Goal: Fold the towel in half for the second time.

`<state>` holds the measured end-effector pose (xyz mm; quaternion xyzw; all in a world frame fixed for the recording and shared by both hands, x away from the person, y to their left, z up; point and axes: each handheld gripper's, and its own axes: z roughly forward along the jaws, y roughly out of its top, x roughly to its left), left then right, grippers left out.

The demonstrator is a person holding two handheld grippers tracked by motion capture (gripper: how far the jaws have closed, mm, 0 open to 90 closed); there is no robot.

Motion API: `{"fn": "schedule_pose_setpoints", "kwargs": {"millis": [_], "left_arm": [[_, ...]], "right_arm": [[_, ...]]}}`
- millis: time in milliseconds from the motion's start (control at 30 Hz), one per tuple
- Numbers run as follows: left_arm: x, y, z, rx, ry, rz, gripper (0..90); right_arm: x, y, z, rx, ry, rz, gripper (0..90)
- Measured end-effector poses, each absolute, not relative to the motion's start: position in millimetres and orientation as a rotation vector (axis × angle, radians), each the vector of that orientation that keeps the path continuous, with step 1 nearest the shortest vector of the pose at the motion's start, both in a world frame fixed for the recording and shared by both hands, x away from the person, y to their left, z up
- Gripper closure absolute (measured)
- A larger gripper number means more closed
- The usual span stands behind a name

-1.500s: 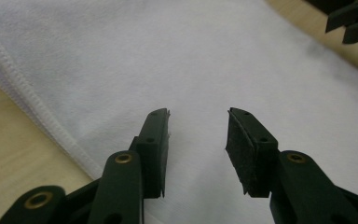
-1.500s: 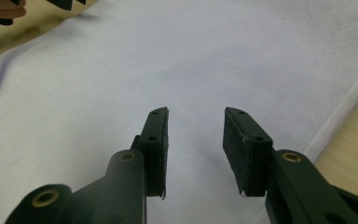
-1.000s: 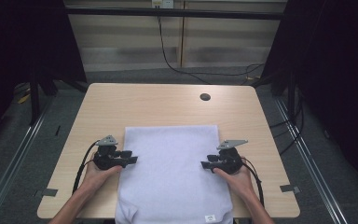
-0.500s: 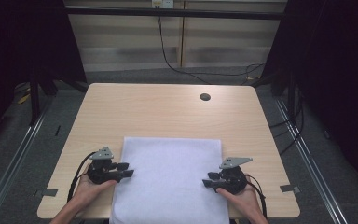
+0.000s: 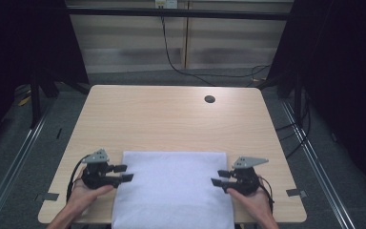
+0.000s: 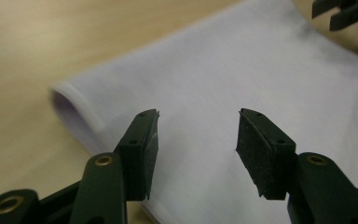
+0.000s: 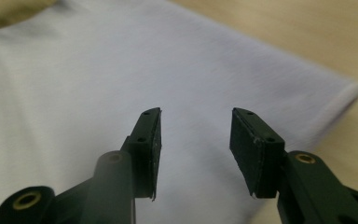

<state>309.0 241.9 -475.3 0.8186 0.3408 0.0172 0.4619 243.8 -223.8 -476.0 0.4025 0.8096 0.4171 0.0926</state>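
Cloth: a white folded cloth [image 5: 174, 188] lay flat on the near half of the table [image 5: 171, 119], its near end running over the table's front edge toward the person. It probably sat that close so both hands could work its 2 sides without reaching.
Fold: in the left gripper view a rounded, hemmed edge [image 6: 74, 109] showed the fabric doubled over, so the cloth was layered and not a single sheet.
Left gripper: the left gripper [image 5: 122, 172] hovered at the cloth's left side with its jaws apart and nothing between the pads; the fabric lay below and beyond them. The jaws had just been opening.
Right gripper: the right gripper [image 5: 218, 177] stood mirror-wise at the cloth's right side, jaws likewise apart and empty, also just opened wider. The right gripper view had the cloth's hemmed edge [image 7: 349, 100] off to one side.
Why paired: the 2 tools faced each other across the cloth, which suits handling a limp thing evenly; 1 side alone would skew it.
Step judged: the cloth looked freshly laid and let go, the tools clear of it, with a further fold or a smoothing likely next.
Risk: the overhanging near end could drag the cloth off the table if nudged.
Table: a small dark hole [image 5: 209, 99] sat well away at the far side.
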Motion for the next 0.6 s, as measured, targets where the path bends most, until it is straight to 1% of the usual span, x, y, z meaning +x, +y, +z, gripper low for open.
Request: {"fn": "schedule_pose_setpoints", "kwargs": {"millis": [67,100,167,200,233,333,400,500,567,600], "left_arm": [[322.7,244.6,-471.2,2.003,0.869,0.076,47.8],[328.2,246.1,-470.7,1.977,0.867,0.077,47.9],[338.4,247.3,-472.6,1.967,0.894,0.126,48.1],[344.0,247.0,-474.9,1.971,0.911,0.111,48.1],[348.5,245.6,-477.1,1.986,0.921,0.127,48.0],[359.7,242.9,-484.4,1.990,0.944,0.158,47.6],[363.4,242.6,-489.3,2.006,0.971,0.180,43.8],[367.6,243.8,-495.5,2.004,0.997,0.168,39.6],[369.1,242.9,-498.0,1.998,0.981,0.138,38.5],[369.2,241.8,-498.8,2.009,0.979,0.144,38.5]], "right_arm": [[261.9,-227.8,-474.2,1.207,2.393,1.160,52.0],[270.1,-230.1,-474.1,1.212,2.391,1.164,51.8],[283.1,-234.3,-473.8,1.227,2.344,1.171,51.6],[289.8,-236.9,-474.2,1.238,2.333,1.189,51.2],[295.5,-239.0,-475.1,1.247,2.316,1.208,50.8],[312.2,-242.6,-480.4,1.283,2.329,1.187,46.5],[320.4,-245.6,-486.6,1.311,2.314,1.209,45.8],[326.5,-246.7,-496.8,1.345,2.322,1.178,45.5],[328.2,-247.5,-500.3,1.345,2.333,1.177,46.6],[328.4,-247.7,-501.0,1.349,2.336,1.185,47.8]]}}
